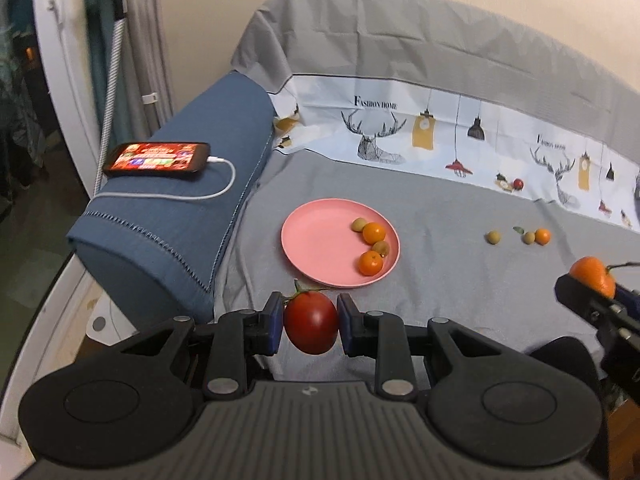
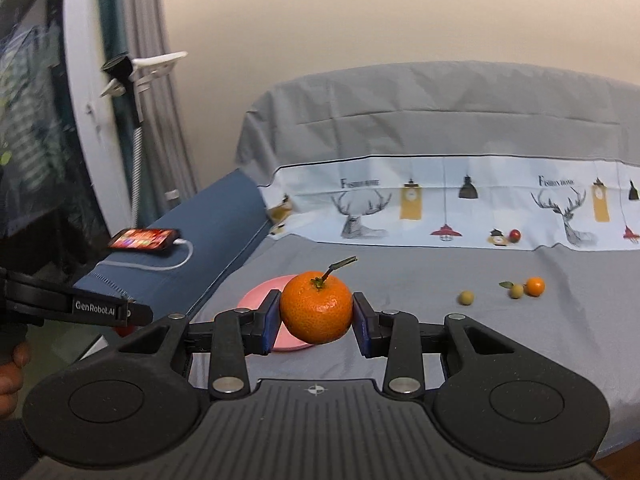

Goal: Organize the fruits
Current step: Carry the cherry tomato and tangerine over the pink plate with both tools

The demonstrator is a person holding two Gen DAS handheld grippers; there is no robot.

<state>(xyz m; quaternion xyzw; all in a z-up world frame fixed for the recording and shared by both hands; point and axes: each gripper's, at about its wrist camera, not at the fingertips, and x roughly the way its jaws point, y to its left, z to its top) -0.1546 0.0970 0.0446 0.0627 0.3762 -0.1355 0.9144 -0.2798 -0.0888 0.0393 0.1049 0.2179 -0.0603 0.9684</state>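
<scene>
My left gripper [image 1: 311, 324] clamps a red tomato [image 1: 311, 327] above the sofa seat's [image 1: 440, 216] front edge, just before the pink plate [image 1: 320, 240]. My right gripper [image 2: 316, 314] clamps a stemmed mandarin [image 2: 316, 307]. Plate sits near the seat's left edge, holding four small fruits.

A home living room, apparently: a sheet-draped sofa [image 1: 440, 184], charging phone [image 1: 158, 159] on its armrest [image 1: 180, 216] at ten o'clock, curtains [image 2: 152, 92] behind.
</scene>
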